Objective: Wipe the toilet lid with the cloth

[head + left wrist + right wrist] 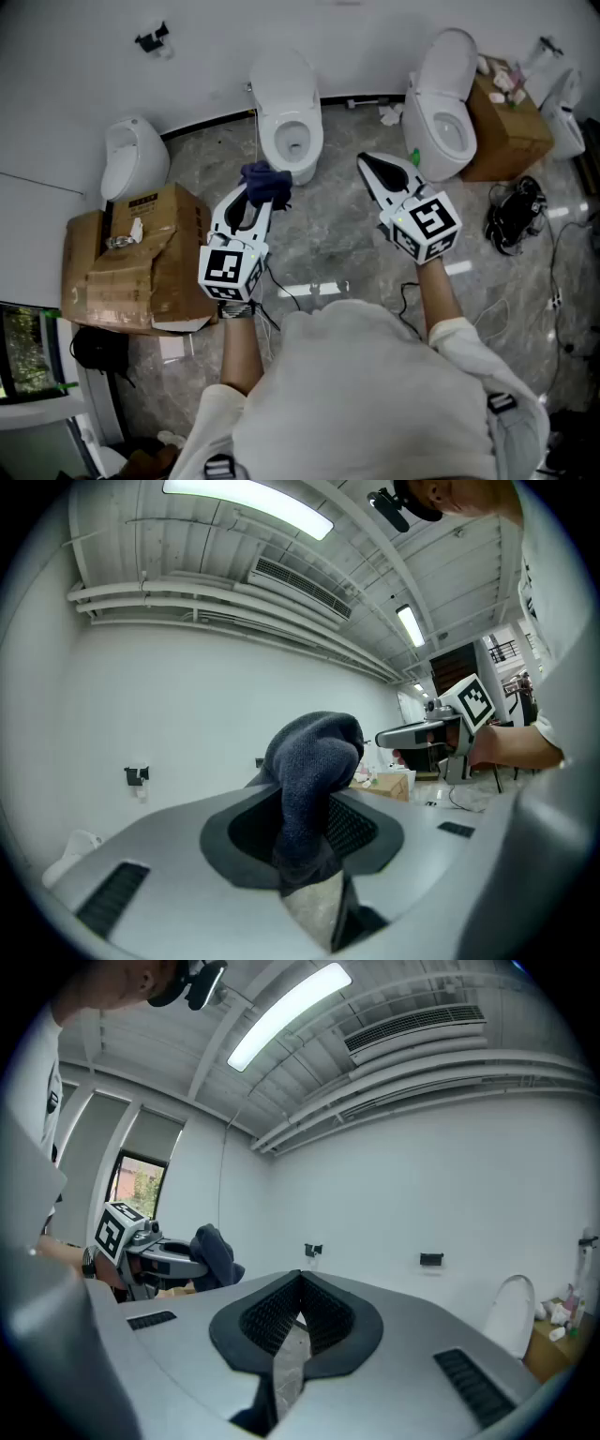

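The person (375, 394) is standing on a grey marbled floor (328, 234) and facing a plain white wall (216, 37), holding both claws out level. The left claw (251, 202) is clamping its jaws tight on a dark blue cloth (267, 181), whose bunched end is sticking up past the tips. The right claw (380, 173) is holding nothing, and its ribbed pads are pressing together.

Two white toilets are standing against the wall. One toilet (289, 117) is sitting just beyond the cloth with its lid (281, 67) raised. The other toilet (445, 117) is sitting beyond the right claw, and its lid (450, 49) is also leaning back. The cloth is touching neither lid.

A white urinal (134, 155) is resting on the floor at the left beside a torn cardboard box (131, 262). A second box (506, 127) is sitting by the right toilet, and black cables (514, 216) are lying near it. Overhead, a strip light (248, 503) is glowing among pale pipes (234, 602).
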